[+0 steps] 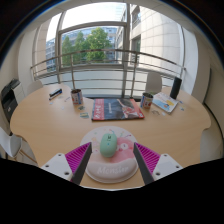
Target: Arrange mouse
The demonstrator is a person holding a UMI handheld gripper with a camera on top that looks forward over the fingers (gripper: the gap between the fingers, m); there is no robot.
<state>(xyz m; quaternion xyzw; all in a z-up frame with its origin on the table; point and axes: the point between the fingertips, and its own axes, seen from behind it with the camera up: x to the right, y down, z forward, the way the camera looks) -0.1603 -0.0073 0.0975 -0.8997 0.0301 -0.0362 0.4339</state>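
Mouse (108,144) between open jaws, on pad (110,168)

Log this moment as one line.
gripper: open | pale green computer mouse: between jaws, on round white pad | wooden table

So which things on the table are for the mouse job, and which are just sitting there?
For the job:
- mouse, pale green, between the open fingers
- gripper
- round white pad under the mouse

Just lying about:
- dark mat in the middle of the table
- cup beyond the fingers on the left
- cup on the right
- papers beside it
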